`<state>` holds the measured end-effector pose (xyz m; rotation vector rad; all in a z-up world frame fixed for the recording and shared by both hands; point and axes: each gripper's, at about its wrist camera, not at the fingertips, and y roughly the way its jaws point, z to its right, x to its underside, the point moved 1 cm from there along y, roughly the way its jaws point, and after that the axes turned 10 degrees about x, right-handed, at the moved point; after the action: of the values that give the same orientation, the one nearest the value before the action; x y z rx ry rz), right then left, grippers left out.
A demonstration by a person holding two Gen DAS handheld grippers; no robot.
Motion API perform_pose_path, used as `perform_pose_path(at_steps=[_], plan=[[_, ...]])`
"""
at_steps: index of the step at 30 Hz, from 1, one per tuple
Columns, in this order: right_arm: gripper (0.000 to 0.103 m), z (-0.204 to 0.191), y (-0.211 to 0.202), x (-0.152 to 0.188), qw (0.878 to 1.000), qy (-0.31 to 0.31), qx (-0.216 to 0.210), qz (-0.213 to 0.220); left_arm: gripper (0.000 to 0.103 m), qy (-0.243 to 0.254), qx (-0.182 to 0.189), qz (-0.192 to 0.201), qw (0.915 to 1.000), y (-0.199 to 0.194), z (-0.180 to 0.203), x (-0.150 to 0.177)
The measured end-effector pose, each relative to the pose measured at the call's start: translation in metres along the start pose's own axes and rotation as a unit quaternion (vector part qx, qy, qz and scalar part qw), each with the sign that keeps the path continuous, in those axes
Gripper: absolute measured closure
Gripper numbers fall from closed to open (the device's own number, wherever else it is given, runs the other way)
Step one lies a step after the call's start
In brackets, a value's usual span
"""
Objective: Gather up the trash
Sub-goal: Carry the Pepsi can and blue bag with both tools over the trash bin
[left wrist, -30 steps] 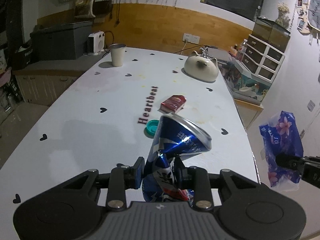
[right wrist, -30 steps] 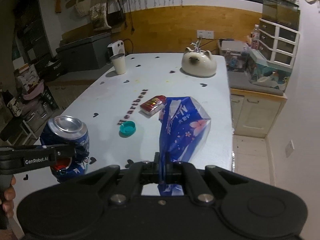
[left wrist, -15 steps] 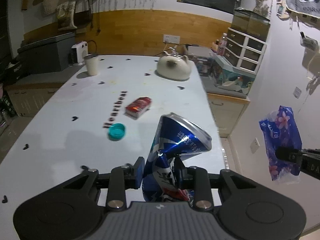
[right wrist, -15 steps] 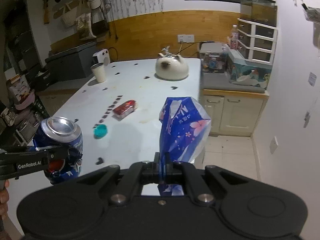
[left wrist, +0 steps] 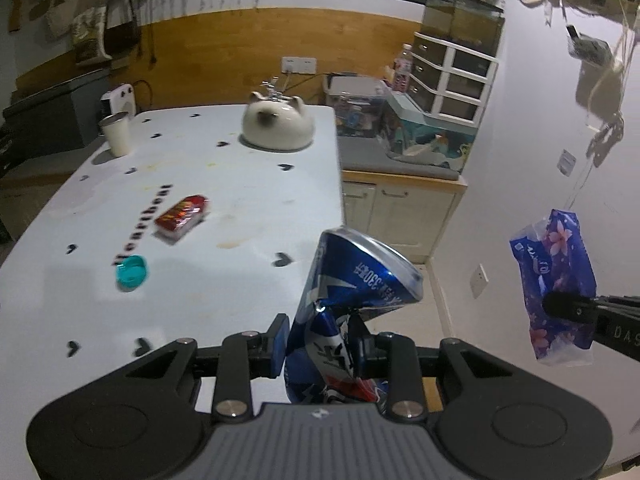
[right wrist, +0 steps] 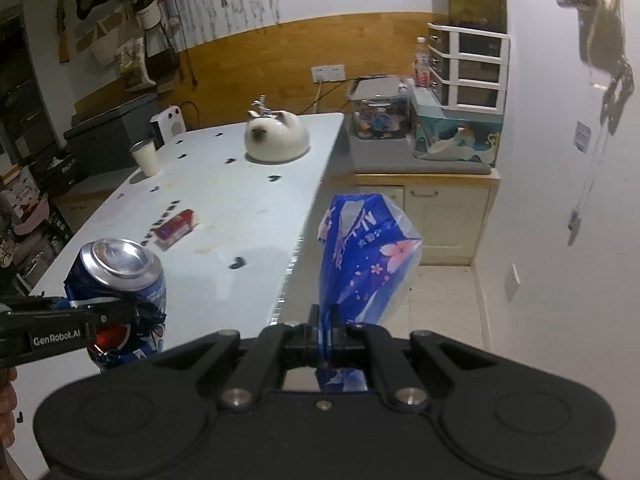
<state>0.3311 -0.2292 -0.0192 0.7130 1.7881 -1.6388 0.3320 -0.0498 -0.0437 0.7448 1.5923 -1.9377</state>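
Both grippers, can (left wrist: 352, 300) and wrapper (right wrist: 364, 256) now beyond table (left wrist: 240, 216) edge

My left claw (left wrist: 320, 344) hides the can's (left wrist: 352, 280) base. The red packet (left wrist: 182, 213) and teal cap (left wrist: 131, 273) blur on the surface (left wrist: 240, 200), print unreadable. The right claw (right wrist: 324, 326) covers the wrapper's (right wrist: 368, 256) lower end.

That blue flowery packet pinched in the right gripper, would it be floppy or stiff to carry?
Probably floppy: the flowery packet is thin film, pinched flat by the right gripper. Likely light, since it holds its shape unsupported. It might slip.
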Motion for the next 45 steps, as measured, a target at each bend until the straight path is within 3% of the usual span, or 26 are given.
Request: perform_pose_path(at_steps=[9, 19, 26, 33, 38, 42, 45], plan=[[0.101, 0.065, 0.026, -0.002, 1.0, 0.01, 0.01, -0.02, 0.07, 0.003, 0.023, -0.028, 0.9993, 0.05, 0.054, -0.003], [0.101, 0.122, 0.059, 0.018, 0.997, 0.03, 0.031, -0.065, 0.07, 0.01, 0.054, -0.079, 0.9954, 0.109, 0.094, 0.01], [0.101, 0.156, 0.088, 0.043, 0.991, 0.057, 0.049, -0.108, 0.07, 0.001, 0.069, -0.14, 0.9877, 0.163, 0.103, 0.029], [0.101, 0.175, 0.139, 0.085, 0.978, 0.084, 0.054, -0.181, 0.07, 0.011, 0.066, -0.201, 0.9774, 0.222, 0.105, 0.054], [0.101, 0.182, 0.187, 0.119, 0.957, 0.168, 0.024, -0.237, 0.07, 0.007, 0.062, -0.228, 0.9716, 0.25, 0.1, 0.066], [0.101, 0.184, 0.235, 0.155, 0.919, 0.276, 0.017, -0.282, 0.07, 0.002, 0.069, -0.235, 0.9695, 0.275, 0.093, 0.073], [0.1, 0.178, 0.27, 0.187, 0.887, 0.338, 0.034, -0.313, 0.07, 0.008, 0.064, -0.242, 0.968, 0.293, 0.089, 0.079]])
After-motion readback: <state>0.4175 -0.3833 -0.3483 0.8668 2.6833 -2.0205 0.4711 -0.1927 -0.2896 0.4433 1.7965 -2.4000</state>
